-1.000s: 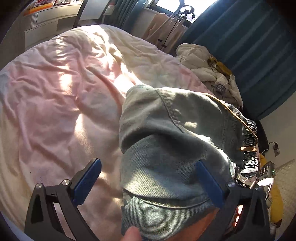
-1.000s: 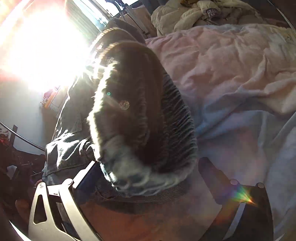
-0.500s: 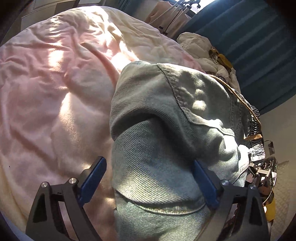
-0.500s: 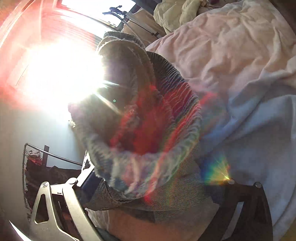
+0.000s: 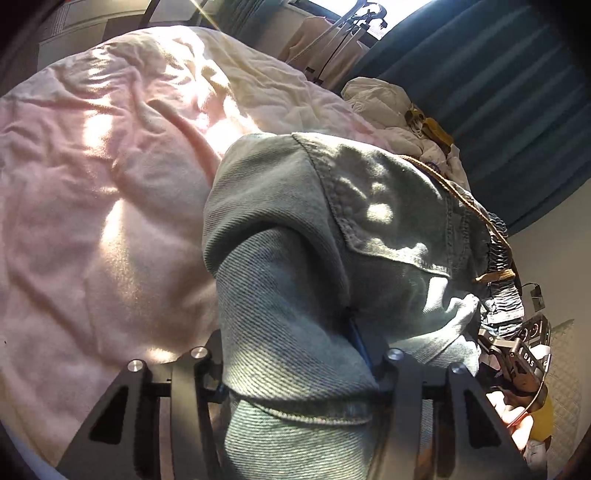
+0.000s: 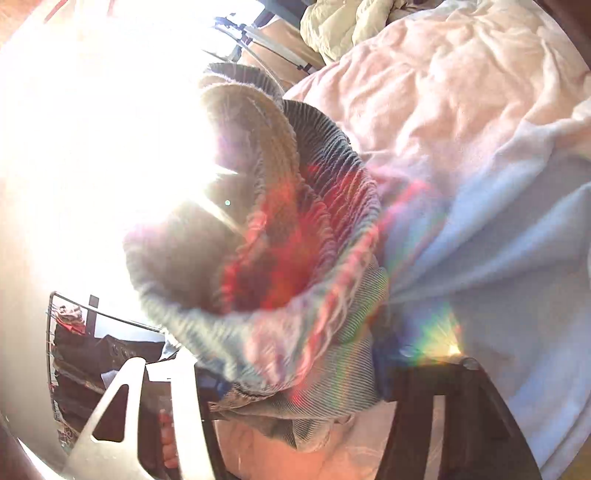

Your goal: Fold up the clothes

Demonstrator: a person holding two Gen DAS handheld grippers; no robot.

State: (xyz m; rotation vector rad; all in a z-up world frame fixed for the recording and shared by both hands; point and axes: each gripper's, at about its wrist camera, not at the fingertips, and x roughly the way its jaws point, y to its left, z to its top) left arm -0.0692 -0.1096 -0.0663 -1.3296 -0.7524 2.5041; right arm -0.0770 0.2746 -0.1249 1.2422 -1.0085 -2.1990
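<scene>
A pair of light blue denim jeans hangs bunched over a pink bed cover. My left gripper is shut on a thick fold of the denim near the leg seam. In the right wrist view the elastic waistband end of the jeans fills the middle. My right gripper is shut on that denim, its fingers pressed against both sides. Strong sun glare washes out the left half of that view.
The rumpled pink bed cover spreads under both grippers. A pile of pale clothes lies at the far side beside dark blue curtains. A clothes rack with hangers stands by the window. A wire rack of dark items sits low on the left.
Both grippers have closed from wide open onto the jeans. The left jaws now pinch the denim fold, and the right jaws squeeze the waistband end.
</scene>
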